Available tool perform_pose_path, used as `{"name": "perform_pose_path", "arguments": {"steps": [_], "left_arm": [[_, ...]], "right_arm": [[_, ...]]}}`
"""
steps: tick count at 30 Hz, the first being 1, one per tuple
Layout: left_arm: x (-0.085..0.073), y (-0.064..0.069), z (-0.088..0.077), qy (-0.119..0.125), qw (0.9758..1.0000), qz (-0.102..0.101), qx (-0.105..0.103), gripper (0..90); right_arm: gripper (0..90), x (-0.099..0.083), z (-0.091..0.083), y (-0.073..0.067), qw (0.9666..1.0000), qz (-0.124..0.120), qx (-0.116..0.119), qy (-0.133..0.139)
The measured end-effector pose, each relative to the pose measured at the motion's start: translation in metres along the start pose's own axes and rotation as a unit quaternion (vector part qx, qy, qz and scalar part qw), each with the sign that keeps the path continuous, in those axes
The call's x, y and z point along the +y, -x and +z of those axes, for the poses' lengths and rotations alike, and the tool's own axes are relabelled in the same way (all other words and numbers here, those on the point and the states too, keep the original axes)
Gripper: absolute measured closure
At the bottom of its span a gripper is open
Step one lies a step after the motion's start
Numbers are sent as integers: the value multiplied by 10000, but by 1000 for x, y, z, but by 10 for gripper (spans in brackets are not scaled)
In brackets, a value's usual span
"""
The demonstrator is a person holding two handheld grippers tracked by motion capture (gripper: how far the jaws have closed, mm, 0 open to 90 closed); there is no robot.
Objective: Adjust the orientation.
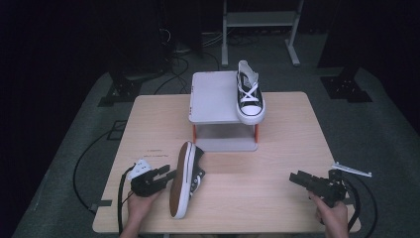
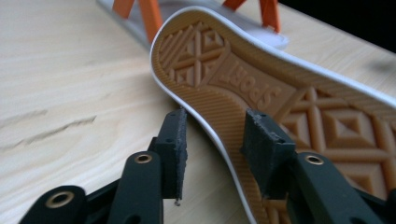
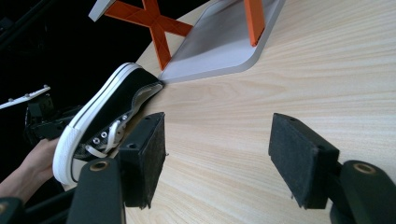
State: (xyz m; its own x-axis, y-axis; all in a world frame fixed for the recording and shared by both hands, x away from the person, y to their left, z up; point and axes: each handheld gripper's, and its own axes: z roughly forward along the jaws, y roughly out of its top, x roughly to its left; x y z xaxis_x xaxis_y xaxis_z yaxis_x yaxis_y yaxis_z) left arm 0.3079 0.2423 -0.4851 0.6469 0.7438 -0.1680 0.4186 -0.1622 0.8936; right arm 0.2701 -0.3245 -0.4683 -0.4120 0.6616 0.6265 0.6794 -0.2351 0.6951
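Note:
A black sneaker with a white rim lies on its side on the wooden table, its tan sole turned towards my left gripper. That gripper is open, its tips close up against the sole's rim, one pad beside the rim and one in front of the tread. I see no squeeze on the shoe. The matching sneaker stands upright on the right side of a grey two-tier stand. My right gripper rests near the table's front right, open, with bare wood between its pads.
The stand's orange legs and lower shelf sit just beyond the lying sneaker. Cables trail over the grey floor on the left. A metal frame stands behind the table.

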Motion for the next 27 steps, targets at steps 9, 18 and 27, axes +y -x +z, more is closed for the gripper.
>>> {"name": "perform_pose_path", "arguments": {"steps": [9,18,27], "left_arm": [[23,13,-14,526,9979,-70,-366,531],[42,37,10,222,9979,261,-552,524],[32,17,4,227,9993,-195,-235,552]], "right_arm": [[358,-2,4,1,10000,38,-18,-42],[358,-4,2,4,10000,39,-16,-32],[357,-7,2,9,9998,182,38,-73]]}}
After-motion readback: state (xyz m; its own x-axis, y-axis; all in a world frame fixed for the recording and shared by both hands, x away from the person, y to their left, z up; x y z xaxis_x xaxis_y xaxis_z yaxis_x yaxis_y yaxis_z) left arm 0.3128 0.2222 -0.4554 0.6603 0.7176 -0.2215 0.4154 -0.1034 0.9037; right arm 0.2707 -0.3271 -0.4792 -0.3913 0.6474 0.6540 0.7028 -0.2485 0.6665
